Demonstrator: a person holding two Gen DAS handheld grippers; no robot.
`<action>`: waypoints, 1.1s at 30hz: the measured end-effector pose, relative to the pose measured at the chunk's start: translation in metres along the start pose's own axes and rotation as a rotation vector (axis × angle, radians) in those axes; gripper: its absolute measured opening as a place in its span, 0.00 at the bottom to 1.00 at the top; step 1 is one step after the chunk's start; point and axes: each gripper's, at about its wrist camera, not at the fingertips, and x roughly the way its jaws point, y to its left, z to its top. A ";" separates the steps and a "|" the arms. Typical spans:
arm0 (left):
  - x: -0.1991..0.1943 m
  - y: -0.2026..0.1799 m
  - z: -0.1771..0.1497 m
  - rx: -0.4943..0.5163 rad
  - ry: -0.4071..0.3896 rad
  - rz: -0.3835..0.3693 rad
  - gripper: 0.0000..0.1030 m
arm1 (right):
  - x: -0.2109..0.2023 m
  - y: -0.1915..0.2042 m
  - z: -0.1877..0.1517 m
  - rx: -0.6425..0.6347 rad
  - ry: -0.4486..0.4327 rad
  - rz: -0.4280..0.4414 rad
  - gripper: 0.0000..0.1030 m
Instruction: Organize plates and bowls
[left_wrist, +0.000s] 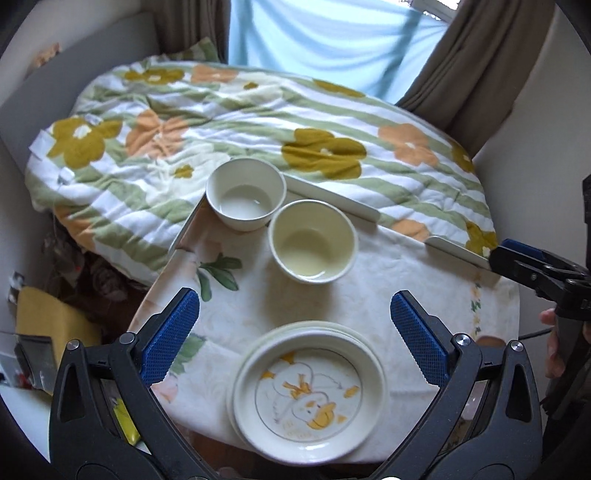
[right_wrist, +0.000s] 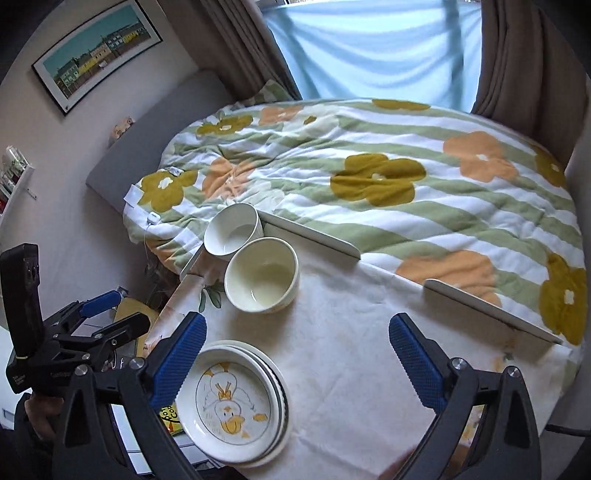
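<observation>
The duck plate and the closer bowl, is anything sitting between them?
Nothing sits there. Between the duck plate and the nearer bowl there is only bare tablecloth, and both wrist views show this.

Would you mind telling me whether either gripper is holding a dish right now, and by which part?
Nothing is held. The left gripper and right gripper are both open, above the duck plate, touching neither it nor the bowls.

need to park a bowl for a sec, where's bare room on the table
The widest bare cloth lies right of the cream bowl and plate stack, up to the white rail. A smaller gap sits between bowls and plates. The far left corner is crowded: the white bowl touches the cream one.
</observation>
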 end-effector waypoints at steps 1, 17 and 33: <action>0.012 0.007 0.006 -0.008 0.021 -0.006 1.00 | 0.018 0.001 0.006 0.012 0.026 0.009 0.96; 0.178 0.038 0.038 0.015 0.313 -0.115 0.59 | 0.183 -0.012 0.023 0.190 0.280 0.006 0.50; 0.190 0.031 0.048 0.036 0.304 -0.139 0.21 | 0.197 -0.011 0.020 0.230 0.313 -0.014 0.15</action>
